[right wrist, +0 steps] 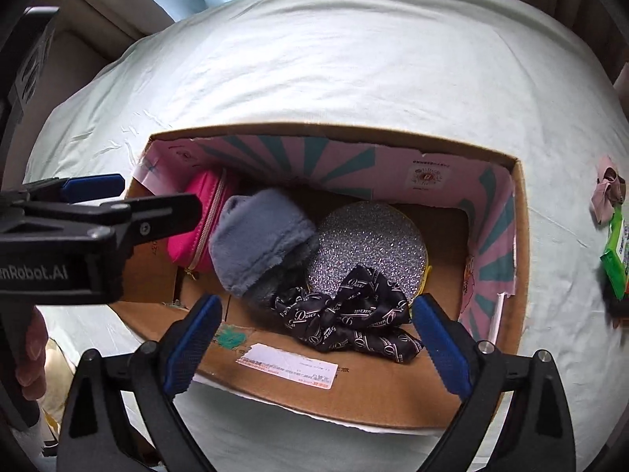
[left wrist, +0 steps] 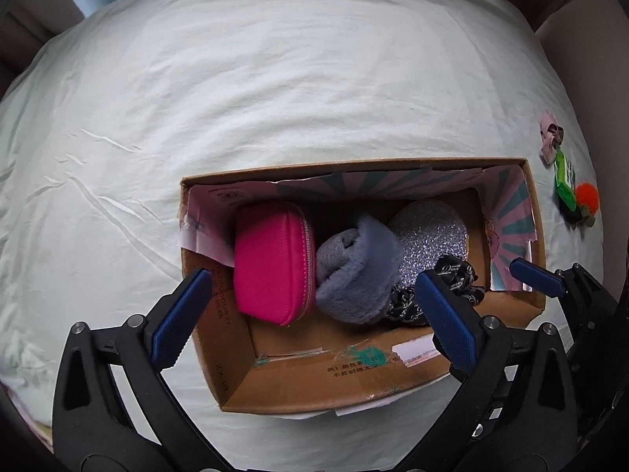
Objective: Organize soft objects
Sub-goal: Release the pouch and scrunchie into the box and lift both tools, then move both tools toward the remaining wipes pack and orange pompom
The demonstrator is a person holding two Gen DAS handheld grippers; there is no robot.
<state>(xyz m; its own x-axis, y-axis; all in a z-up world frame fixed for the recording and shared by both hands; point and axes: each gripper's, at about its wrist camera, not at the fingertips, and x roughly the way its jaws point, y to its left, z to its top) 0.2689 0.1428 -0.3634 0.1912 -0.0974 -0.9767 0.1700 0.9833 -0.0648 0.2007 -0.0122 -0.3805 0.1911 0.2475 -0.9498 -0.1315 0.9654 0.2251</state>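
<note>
Box (right wrist: 519, 244) holds pouch (right wrist: 196, 216), plush (right wrist: 255, 240), ribbon (right wrist: 354, 318).

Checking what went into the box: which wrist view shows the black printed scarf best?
The right wrist view: the black printed scarf lies uncovered on the cardboard box floor, between the open right gripper fingers. In the left wrist view the scarf is largely hidden behind a left gripper finger and the grey fleece.

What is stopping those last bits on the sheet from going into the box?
Nothing visible. The pink bow, green packet and orange pompom lie on the bare sheet beside the box, which is open-topped with free floor at that end. Both grippers, left and right, are open and empty.
</note>
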